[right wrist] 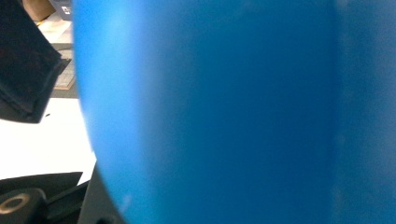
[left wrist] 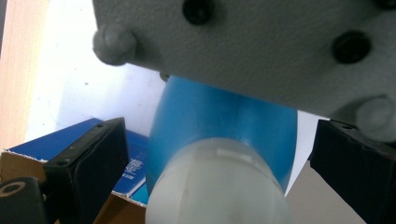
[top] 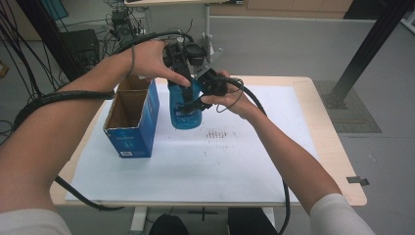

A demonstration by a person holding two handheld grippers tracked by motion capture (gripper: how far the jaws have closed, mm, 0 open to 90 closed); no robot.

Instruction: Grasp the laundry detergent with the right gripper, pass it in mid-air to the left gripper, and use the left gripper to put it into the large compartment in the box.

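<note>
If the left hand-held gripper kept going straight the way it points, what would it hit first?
Most likely the blue bottle: its pale cap end sits between the left hand-held gripper's open jaws, right ahead. The blue box lies off to one side, farther down, though depth is hard to judge.

Both forearms reaching in from the bottom of the high view, converging over the far middle of the table. Left hand [top: 147, 61] wrapped over the left gripper [top: 183, 56], wrist bent, jaws pointing down and standing apart in its own view. Right hand [top: 227, 98] cupping the right gripper [top: 198, 100] from beneath, just below the left, jaws turned leftward.
</note>
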